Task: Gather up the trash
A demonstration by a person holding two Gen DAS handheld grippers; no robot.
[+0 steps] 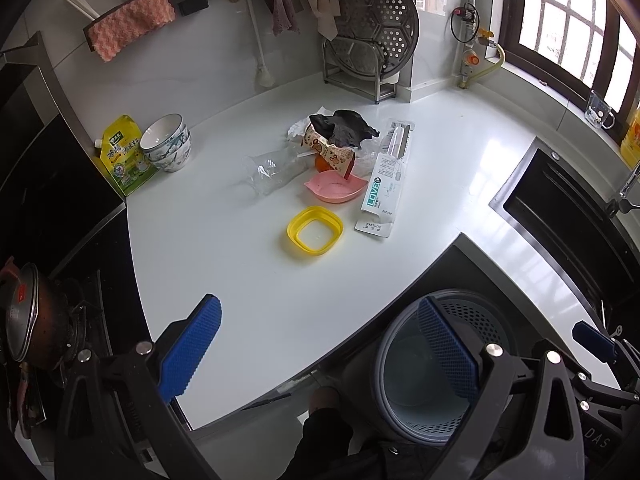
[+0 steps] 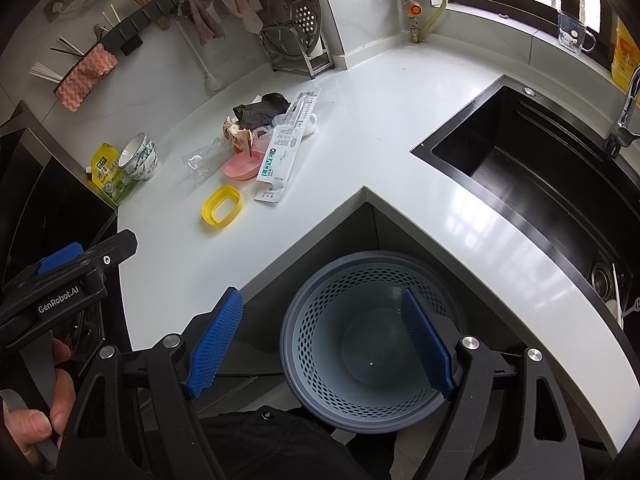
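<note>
A trash pile lies on the white counter (image 1: 224,256): a black crumpled bag (image 1: 344,128), a patterned wrapper (image 1: 328,152), a clear crushed plastic cup (image 1: 272,172), a long toothbrush package (image 1: 384,184), a pink leaf-shaped dish (image 1: 336,188) and a yellow square ring (image 1: 315,230). The pile also shows in the right wrist view (image 2: 256,136). A grey perforated bin (image 2: 368,344) stands below the counter corner. My left gripper (image 1: 320,344) is open and empty near the counter's front edge. My right gripper (image 2: 320,344) is open and empty above the bin.
Stacked bowls (image 1: 168,144) and a yellow-green seasoning pouch (image 1: 124,156) sit at the counter's left. A black sink (image 2: 540,176) is on the right. A steamer rack (image 1: 372,40) stands at the back wall. A pot on a stove (image 1: 28,312) is at far left.
</note>
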